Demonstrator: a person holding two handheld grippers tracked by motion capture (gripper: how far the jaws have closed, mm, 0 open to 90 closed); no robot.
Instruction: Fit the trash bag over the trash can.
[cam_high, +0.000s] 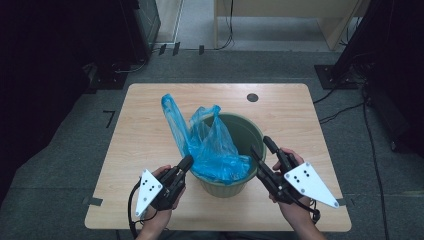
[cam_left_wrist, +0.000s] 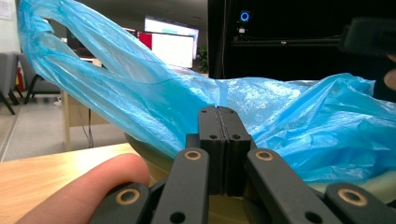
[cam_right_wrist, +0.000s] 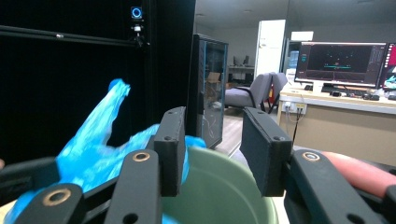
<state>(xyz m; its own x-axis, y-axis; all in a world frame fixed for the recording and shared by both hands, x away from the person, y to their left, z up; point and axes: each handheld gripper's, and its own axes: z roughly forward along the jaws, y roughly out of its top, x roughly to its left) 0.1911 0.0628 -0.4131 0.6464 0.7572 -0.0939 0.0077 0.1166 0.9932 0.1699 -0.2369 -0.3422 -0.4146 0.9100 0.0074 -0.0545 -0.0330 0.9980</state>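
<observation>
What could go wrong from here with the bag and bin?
1. The blue plastic bag is draped over the green bin's near-left rim, with one handle flopped outside on the table; a pull by the left gripper, shut at that edge, could drag it further out.
2. The right gripper is open with nothing between its jaws, so the right rim is unheld and the bin may slide or tip.
</observation>
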